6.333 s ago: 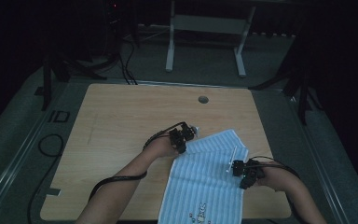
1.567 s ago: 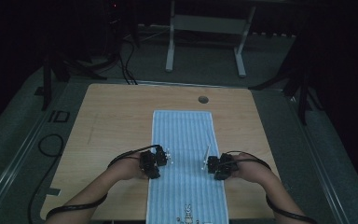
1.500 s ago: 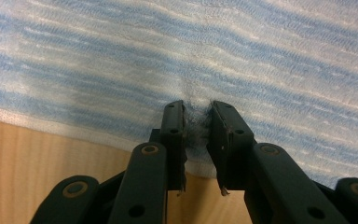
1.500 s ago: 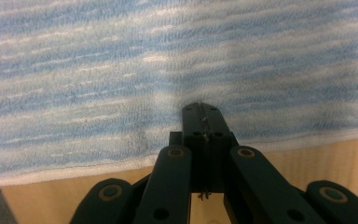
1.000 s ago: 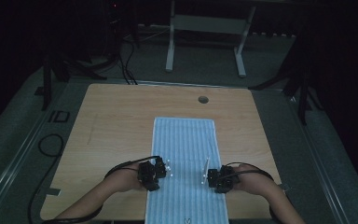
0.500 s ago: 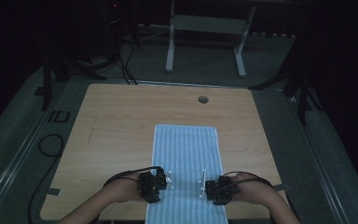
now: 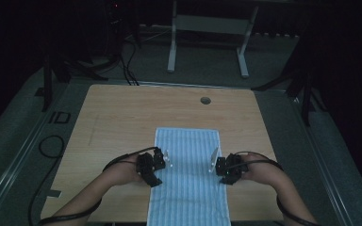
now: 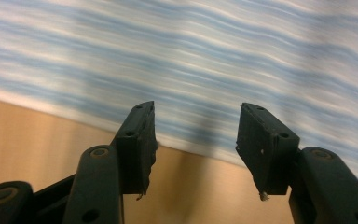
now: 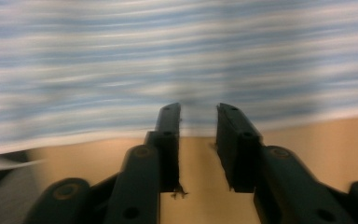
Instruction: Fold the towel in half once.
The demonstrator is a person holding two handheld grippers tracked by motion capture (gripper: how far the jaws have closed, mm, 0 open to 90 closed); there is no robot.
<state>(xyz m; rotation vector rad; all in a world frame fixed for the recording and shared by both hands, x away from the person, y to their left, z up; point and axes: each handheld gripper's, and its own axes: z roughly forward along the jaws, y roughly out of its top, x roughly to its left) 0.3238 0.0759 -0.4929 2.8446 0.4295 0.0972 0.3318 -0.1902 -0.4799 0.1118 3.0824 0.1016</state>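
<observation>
Dim room, dark all around, with a light wooden table in the middle and a grey metal frame standing on the floor past its far edge. Near the far edge the tabletop has a small round hole, up around 12 o'clock.

On the table lies a blue-and-white striped cloth, spread flat as a long strip. It runs from about the table's centre straight back toward 6 o'clock, where its near end hangs over the edge by the person.

The left gripper sits right at the cloth's left edge, at 9 o'clock from the cloth's middle. In the left gripper view its jaws have just been opening and stand well apart with nothing between them; the cloth's pale hem runs across just past the fingertips, bare wood below it. So the cloth is ahead of the fingers, not in them.

The right gripper is at the cloth's right edge, at 3 o'clock. Its jaws have just been opening too, a narrower gap, and nothing is pinched there either. The right gripper view is blurry, but the striped cloth lies beyond the tips and wood under them.

Both forearms come in from 6 o'clock, cables looping off each gripper.
</observation>
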